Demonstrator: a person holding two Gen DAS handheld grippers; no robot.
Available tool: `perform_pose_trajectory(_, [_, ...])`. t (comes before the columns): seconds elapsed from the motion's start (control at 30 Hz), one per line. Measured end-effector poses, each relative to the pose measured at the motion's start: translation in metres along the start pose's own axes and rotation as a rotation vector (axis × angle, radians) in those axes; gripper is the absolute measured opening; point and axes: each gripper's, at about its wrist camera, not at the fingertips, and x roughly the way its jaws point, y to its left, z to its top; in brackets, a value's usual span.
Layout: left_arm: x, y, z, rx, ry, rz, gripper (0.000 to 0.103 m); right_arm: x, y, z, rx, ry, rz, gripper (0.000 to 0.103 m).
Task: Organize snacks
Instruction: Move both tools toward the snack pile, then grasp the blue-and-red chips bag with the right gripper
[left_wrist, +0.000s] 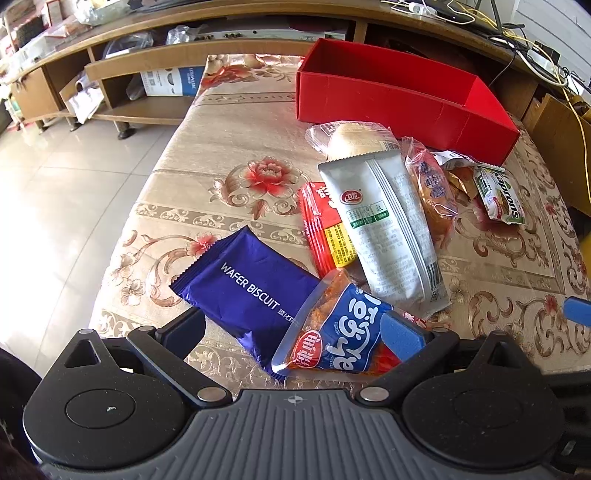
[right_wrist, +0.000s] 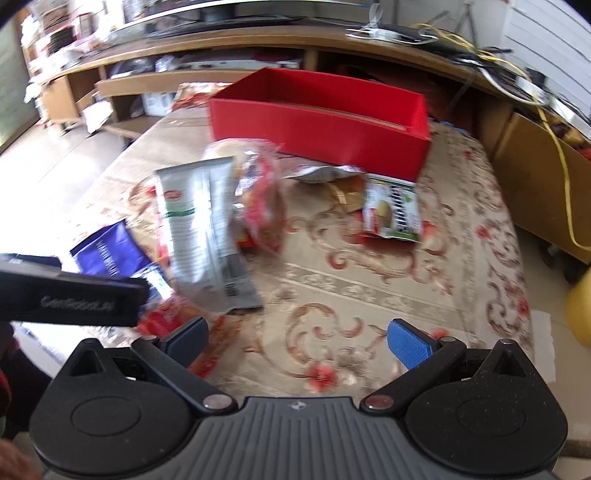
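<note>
A red open box (left_wrist: 399, 99) stands at the back of the floral cloth; it also shows in the blurred right wrist view (right_wrist: 317, 125). In front of it lies a heap of snacks: a purple wafer biscuit pack (left_wrist: 243, 291), a blue and orange spicy snack pack (left_wrist: 343, 332), a silver pack (left_wrist: 384, 229), a red and yellow pack (left_wrist: 325, 225), a bread pack (left_wrist: 354, 138) and a green packet (left_wrist: 498, 194). My left gripper (left_wrist: 295, 328) is open, its fingers straddling the purple and blue packs. My right gripper (right_wrist: 299, 341) is open and empty above bare cloth.
A wooden TV cabinet (left_wrist: 147, 59) with shelves runs behind the table. Tiled floor (left_wrist: 55, 192) lies to the left. Cables (left_wrist: 546, 62) and a cardboard box (left_wrist: 561, 147) are at the right. The left gripper's body (right_wrist: 74, 299) shows at the left of the right wrist view.
</note>
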Motion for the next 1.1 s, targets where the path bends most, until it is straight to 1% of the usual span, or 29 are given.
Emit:
perform_pose_trajectory(0.4, [0.004,0.01,0.002,-0.031,-0.002,0.0,0.102,0.013,0.024,0.008,-0.104,0.028,0.106,0.101])
perform_pose_trajectory(0.57, [0.003,0.016,0.005,-0.056,-0.012,0.002,0.102,0.018,0.034,0.012,-0.153,0.051,0.199,0.097])
perform_pose_trajectory(0.67, [0.006,0.017,0.006,-0.057,-0.005,0.001,0.102,0.023,0.044,0.013,-0.204,0.067,0.233,0.095])
perform_pose_trajectory(0.8, [0.007,0.023,0.007,-0.078,-0.003,-0.001,0.102,0.03,0.06,0.015,-0.272,0.098,0.304,0.086])
perform_pose_trajectory(0.87, [0.008,0.028,0.008,-0.093,-0.001,0.002,0.102,0.037,0.068,0.017,-0.309,0.109,0.298,0.08])
perform_pose_trajectory(0.9, [0.009,0.03,0.008,-0.098,0.001,0.006,0.102,0.042,0.07,0.019,-0.315,0.125,0.305,0.074])
perform_pose_trajectory(0.93, [0.01,0.031,0.009,-0.103,0.006,0.009,0.102,0.047,0.071,0.019,-0.31,0.147,0.327,0.07])
perform_pose_trajectory(0.97, [0.011,0.033,0.009,-0.107,0.01,0.009,0.102,0.053,0.073,0.02,-0.302,0.173,0.348,0.069])
perform_pose_trajectory(1.0, [0.012,0.034,0.009,-0.113,0.014,0.009,0.102,0.057,0.074,0.019,-0.307,0.185,0.351,0.068])
perform_pose_trajectory(1.07, [0.014,0.037,0.008,-0.121,0.019,0.009,0.102,0.059,0.078,0.02,-0.325,0.172,0.335,0.066])
perform_pose_trajectory(1.1, [0.014,0.037,0.009,-0.124,0.021,0.009,0.102,0.059,0.077,0.021,-0.311,0.173,0.334,0.062])
